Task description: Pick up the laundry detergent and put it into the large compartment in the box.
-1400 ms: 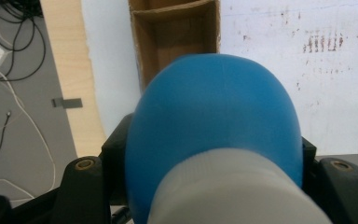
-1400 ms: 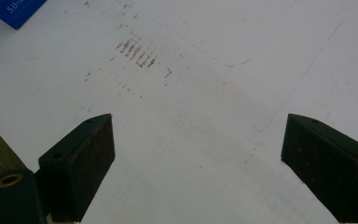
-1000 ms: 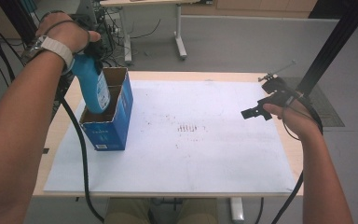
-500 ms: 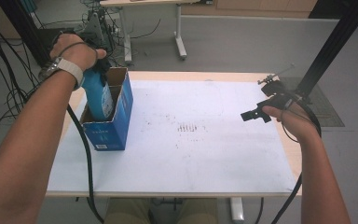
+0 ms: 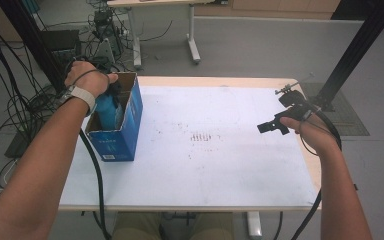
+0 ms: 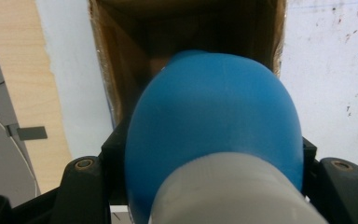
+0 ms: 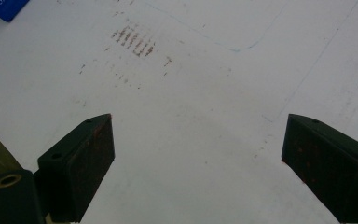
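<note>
White table sheet (image 5: 220,165); left gripper (image 6: 205,186) clamped on blue bottle (image 6: 214,121), box (image 5: 125,135) beneath fingertips; right gripper (image 7: 196,158) spread, nothing between.

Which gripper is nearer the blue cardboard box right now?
Left. The left gripper is at the blue cardboard box, lowering a blue bottle into its open top. The right gripper hangs open over the table's far right side, well apart from it.

Smooth matt blue plastic bottle (image 6: 214,126), brown cardboard box (image 5: 125,125) printed glossy blue outside, white scuffed sheet (image 5: 220,150) over pale wood table (image 5: 215,80)
</note>
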Demonstrator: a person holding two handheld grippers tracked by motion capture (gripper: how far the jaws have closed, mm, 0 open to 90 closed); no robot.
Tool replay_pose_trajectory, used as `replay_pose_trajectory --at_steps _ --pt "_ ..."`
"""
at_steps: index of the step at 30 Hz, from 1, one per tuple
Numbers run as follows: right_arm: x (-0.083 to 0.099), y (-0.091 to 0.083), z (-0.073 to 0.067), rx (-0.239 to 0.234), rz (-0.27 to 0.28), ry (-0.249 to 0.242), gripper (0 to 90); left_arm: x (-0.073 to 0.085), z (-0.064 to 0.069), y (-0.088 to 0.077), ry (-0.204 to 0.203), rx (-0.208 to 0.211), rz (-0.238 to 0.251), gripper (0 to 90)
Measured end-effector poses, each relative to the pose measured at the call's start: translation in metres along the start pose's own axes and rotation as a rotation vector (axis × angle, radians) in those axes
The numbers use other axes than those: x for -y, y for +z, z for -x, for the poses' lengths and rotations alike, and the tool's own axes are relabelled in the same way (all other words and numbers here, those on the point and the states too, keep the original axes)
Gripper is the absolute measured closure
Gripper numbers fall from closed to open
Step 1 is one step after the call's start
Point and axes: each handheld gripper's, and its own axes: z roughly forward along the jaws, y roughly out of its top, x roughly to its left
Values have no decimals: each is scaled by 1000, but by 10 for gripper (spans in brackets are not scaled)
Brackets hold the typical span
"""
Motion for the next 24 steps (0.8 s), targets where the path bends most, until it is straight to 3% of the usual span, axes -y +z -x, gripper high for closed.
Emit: replay_pose_trajectory --at_steps 24 --pt "0 10 2 -12 -12 10 92 -2 1 39 -8 -1 -26 385"
